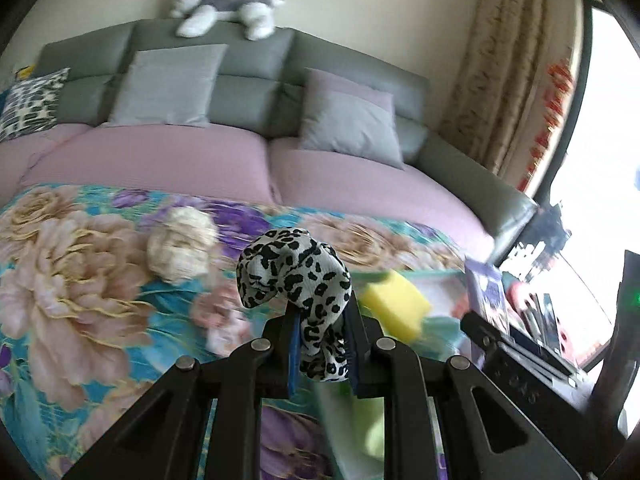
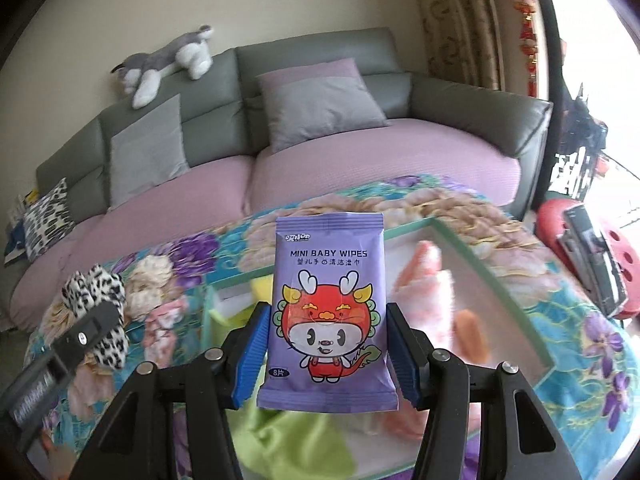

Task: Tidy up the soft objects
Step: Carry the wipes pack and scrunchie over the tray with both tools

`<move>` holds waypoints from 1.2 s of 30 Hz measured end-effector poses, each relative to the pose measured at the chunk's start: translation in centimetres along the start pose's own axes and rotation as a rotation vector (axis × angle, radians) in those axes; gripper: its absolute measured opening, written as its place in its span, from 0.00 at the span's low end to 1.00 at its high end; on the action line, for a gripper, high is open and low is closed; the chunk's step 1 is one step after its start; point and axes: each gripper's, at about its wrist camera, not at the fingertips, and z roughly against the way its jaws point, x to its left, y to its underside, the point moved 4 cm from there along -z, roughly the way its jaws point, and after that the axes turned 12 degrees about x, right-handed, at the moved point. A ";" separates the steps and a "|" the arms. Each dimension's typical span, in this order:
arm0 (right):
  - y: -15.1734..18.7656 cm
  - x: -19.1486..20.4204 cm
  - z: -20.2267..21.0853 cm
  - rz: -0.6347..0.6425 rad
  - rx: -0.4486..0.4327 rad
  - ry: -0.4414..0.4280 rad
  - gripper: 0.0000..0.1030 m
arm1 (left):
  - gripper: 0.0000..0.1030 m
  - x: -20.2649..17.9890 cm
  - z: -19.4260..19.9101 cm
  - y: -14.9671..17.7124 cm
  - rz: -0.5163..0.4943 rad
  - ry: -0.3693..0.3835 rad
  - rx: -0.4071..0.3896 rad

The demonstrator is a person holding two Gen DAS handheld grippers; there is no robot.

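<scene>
My left gripper (image 1: 322,344) is shut on a black-and-white leopard-print scrunchie (image 1: 294,280) and holds it above the floral cloth. The scrunchie also shows in the right wrist view (image 2: 98,292), at the left. My right gripper (image 2: 328,356) is shut on a purple pack of mini baby wipes (image 2: 329,312), held upright above a green-rimmed tray (image 2: 480,264). A cream scrunchie (image 1: 180,244) lies on the cloth, left of the left gripper. A yellow sponge (image 1: 396,308) lies in the tray. Pink and orange soft items (image 2: 432,280) and a lime-green cloth (image 2: 296,444) lie in the tray too.
The floral cloth (image 1: 72,280) covers the table. Behind it stands a grey sofa (image 1: 256,92) with pink seat covers, grey cushions (image 1: 168,84) and a plush husky (image 1: 224,8) on top. A red stool (image 2: 616,248) with dark objects stands at the right, near a curtain and window.
</scene>
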 end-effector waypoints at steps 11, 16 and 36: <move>-0.4 -4.5 0.8 -0.073 -0.013 0.043 0.57 | 0.19 -4.7 -2.4 1.9 -0.094 0.079 0.099; -0.1 -5.1 -0.3 -0.078 0.030 0.037 0.57 | 0.19 -5.6 -3.5 2.9 -0.110 0.097 0.150; 1.8 -5.4 -4.5 -0.095 0.177 0.016 0.58 | 0.22 -6.6 -9.1 6.2 -0.155 0.051 0.325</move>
